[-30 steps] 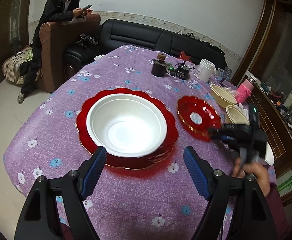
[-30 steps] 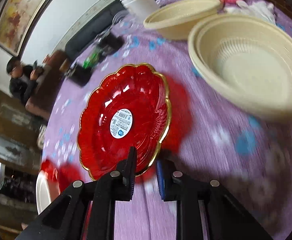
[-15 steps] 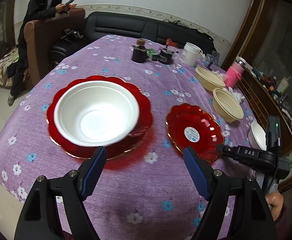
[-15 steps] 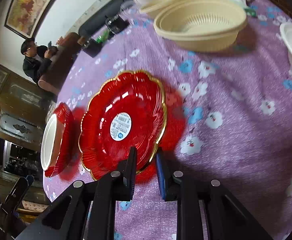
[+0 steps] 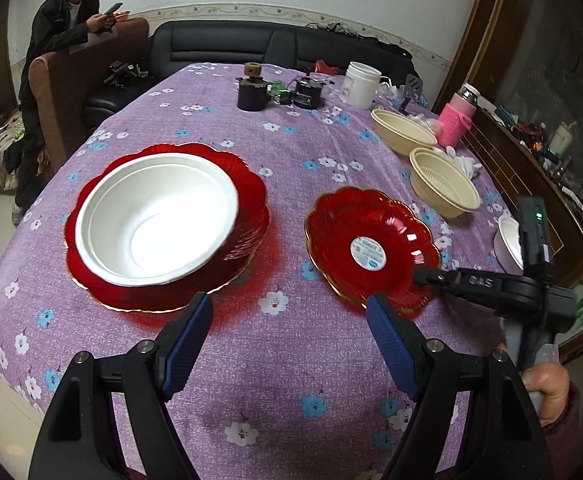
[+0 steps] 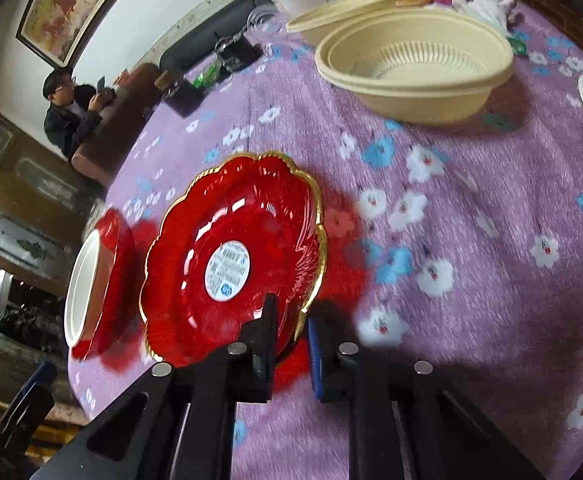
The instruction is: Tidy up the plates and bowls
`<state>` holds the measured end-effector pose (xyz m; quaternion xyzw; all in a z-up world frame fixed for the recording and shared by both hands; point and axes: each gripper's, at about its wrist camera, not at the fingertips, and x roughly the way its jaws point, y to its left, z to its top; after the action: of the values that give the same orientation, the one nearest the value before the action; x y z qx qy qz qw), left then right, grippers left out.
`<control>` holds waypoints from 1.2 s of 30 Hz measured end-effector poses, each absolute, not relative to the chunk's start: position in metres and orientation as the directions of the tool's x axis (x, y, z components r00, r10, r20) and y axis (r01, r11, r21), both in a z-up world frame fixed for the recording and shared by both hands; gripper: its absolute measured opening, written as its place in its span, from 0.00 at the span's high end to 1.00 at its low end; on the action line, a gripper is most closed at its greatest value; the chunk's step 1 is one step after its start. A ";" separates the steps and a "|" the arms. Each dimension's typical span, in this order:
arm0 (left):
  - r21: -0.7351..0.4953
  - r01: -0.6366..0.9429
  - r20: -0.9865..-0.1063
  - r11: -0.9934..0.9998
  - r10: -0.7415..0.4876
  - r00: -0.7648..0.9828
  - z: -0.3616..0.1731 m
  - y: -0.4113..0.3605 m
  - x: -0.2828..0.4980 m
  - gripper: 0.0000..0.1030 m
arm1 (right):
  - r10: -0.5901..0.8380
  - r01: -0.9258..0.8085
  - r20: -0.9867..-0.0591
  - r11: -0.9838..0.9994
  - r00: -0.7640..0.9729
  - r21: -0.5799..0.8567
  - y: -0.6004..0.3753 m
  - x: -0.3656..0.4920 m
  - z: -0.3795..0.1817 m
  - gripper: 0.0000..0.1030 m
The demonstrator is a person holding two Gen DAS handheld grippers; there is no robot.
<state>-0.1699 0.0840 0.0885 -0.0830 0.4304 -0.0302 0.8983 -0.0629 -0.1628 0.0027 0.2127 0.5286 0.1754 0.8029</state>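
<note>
A: Nearest first. What is the right gripper point(image 6: 291, 332) doing?

B: It pinches the near rim of the small red plate point(image 6: 235, 256), one finger above the gold scalloped edge and one below. The plate sits near the middle of the desk point(image 6: 471, 280), near edge tipped up a little.

A: How will it handle?

B: I judge it light, stiff and glossy, likely thin plastic or glass, so slippery at the pads. The rim is the only place to take hold; a deeper bite would steady it.

A: And the left gripper point(image 5: 291, 336)?

B: Spread wide, holding nothing, hovering above the cloth short of the big red plate point(image 5: 247, 200) carrying the white bowl point(image 5: 155, 220).

A: Farther off?

B: Two cream bowls point(image 5: 443, 184), light and stackable by the look; grip them at the lip.
</note>
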 end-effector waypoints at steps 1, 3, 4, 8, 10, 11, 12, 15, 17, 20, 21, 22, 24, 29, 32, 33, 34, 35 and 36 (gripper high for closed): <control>-0.175 -0.011 -0.770 0.984 -0.130 0.624 0.087 0.081 -0.168 0.24 | 0.508 -0.059 -0.777 0.848 0.372 0.526 -0.167 -0.066 0.003 0.87; -0.177 0.004 -0.780 0.984 -0.143 0.609 0.083 0.075 -0.163 0.24 | 0.483 -0.054 -0.791 0.863 0.376 0.502 -0.179 -0.072 0.006 0.88; -0.182 0.016 -0.787 0.983 -0.155 0.597 0.080 0.070 -0.160 0.24 | 0.474 -0.051 -0.797 0.869 0.375 0.492 -0.186 -0.076 0.007 0.88; -0.187 0.075 -0.801 0.979 -0.196 0.566 0.072 0.049 -0.149 0.24 | 0.447 -0.047 -0.815 0.885 0.369 0.464 -0.208 -0.087 0.012 0.87; -0.186 0.105 -0.808 0.977 -0.213 0.550 0.066 0.034 -0.140 0.24 | 0.417 -0.054 -0.822 0.900 0.387 0.432 -0.214 -0.091 0.016 0.87; -0.184 0.114 -0.811 0.976 -0.216 0.544 0.064 0.030 -0.136 0.24 | 0.405 -0.056 -0.822 0.906 0.400 0.419 -0.217 -0.093 0.018 0.87; -0.178 0.127 -0.816 0.976 -0.218 0.536 0.061 0.023 -0.130 0.24 | 0.400 -0.060 -0.818 0.908 0.413 0.414 -0.218 -0.095 0.019 0.87; -0.134 0.159 -0.836 0.978 -0.198 0.511 0.050 0.005 -0.111 0.24 | 0.401 -0.078 -0.805 0.909 0.436 0.410 -0.216 -0.096 0.021 0.86; -0.117 0.159 -0.850 0.980 -0.181 0.494 0.042 -0.001 -0.099 0.24 | 0.391 -0.078 -0.801 0.913 0.453 0.401 -0.214 -0.097 0.020 0.82; -0.112 0.151 -0.869 0.982 -0.170 0.464 0.029 -0.007 -0.082 0.24 | 0.398 -0.077 -0.794 0.909 0.460 0.411 -0.212 -0.095 0.016 0.74; -0.111 0.147 -0.876 0.983 -0.166 0.453 0.024 -0.009 -0.077 0.24 | 0.403 -0.073 -0.792 0.905 0.459 0.419 -0.211 -0.093 0.014 0.73; -0.116 0.145 -0.880 0.983 -0.169 0.443 0.021 -0.010 -0.072 0.24 | 0.407 -0.068 -0.789 0.902 0.461 0.425 -0.211 -0.092 0.012 0.72; -0.135 0.140 -0.891 0.981 -0.182 0.417 0.013 -0.012 -0.064 0.24 | 0.403 -0.065 -0.787 0.903 0.467 0.424 -0.209 -0.090 0.010 0.72; -0.159 0.165 -0.880 0.973 -0.216 0.423 0.014 -0.021 -0.060 0.44 | 0.400 -0.067 -0.775 0.903 0.490 0.424 -0.206 -0.089 0.008 0.72; -0.135 0.174 -0.882 0.975 -0.198 0.428 0.015 -0.026 -0.062 0.53 | 0.386 -0.066 -0.776 0.910 0.499 0.410 -0.204 -0.089 0.008 0.71; -0.136 0.170 -0.881 0.976 -0.198 0.430 0.015 -0.025 -0.063 0.55 | 0.375 -0.065 -0.779 0.915 0.503 0.398 -0.204 -0.090 0.008 0.71; -0.143 0.166 -0.880 0.976 -0.202 0.430 0.016 -0.023 -0.064 0.59 | 0.371 -0.065 -0.779 0.917 0.506 0.394 -0.204 -0.090 0.008 0.71; -0.154 0.162 -0.879 0.975 -0.210 0.428 0.017 -0.021 -0.064 0.61 | 0.369 -0.062 -0.778 0.917 0.509 0.394 -0.205 -0.091 0.009 0.72; -0.169 0.157 -0.877 0.973 -0.221 0.427 0.019 -0.019 -0.067 0.61 | 0.368 -0.058 -0.775 0.916 0.514 0.396 -0.206 -0.093 0.009 0.72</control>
<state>-0.0665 -0.0192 0.0192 -0.0305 0.5232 -0.1121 0.8443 -0.0928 -0.2058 0.0092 0.1623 0.4771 0.1246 0.8547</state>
